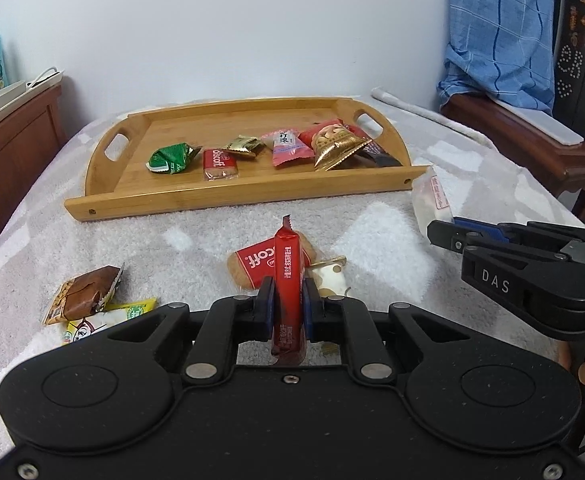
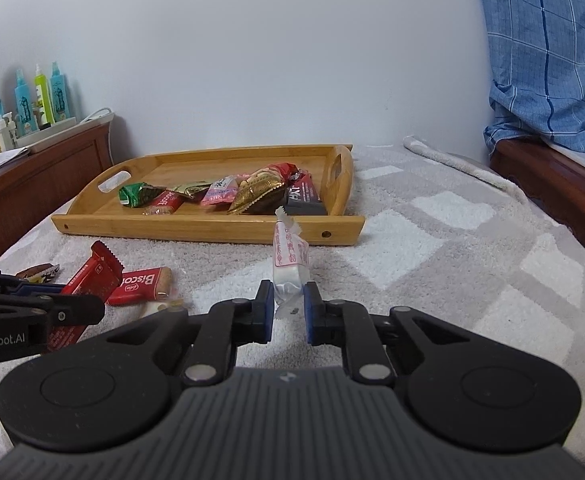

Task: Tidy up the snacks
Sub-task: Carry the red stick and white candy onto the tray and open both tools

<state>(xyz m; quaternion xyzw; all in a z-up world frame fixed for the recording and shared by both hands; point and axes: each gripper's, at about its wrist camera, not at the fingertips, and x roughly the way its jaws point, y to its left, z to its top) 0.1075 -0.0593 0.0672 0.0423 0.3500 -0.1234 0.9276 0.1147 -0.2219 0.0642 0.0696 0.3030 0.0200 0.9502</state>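
Note:
My left gripper (image 1: 288, 300) is shut on a red snack bar (image 1: 287, 264), which stands upright between its blue pads above the grey towel. My right gripper (image 2: 288, 308) has its pads pressed on the lower end of a white packet with red print (image 2: 290, 264). That packet sticks up in front of the wooden tray (image 2: 196, 228). The tray (image 1: 232, 196) holds several wrapped snacks. On the towel lie a Biscoff biscuit (image 1: 256, 264), a brown packet (image 1: 84, 292), a yellow one (image 1: 132, 310) and a white-gold one (image 1: 330, 276). The right gripper (image 1: 448, 236) shows at the right edge.
A wooden cabinet (image 2: 32, 188) with bottles (image 2: 40, 100) stands to the left. A wooden bench (image 1: 524, 140) draped in blue checked cloth (image 2: 552, 60) stands to the right. A rolled towel edge (image 2: 452, 164) lies behind the tray's right end.

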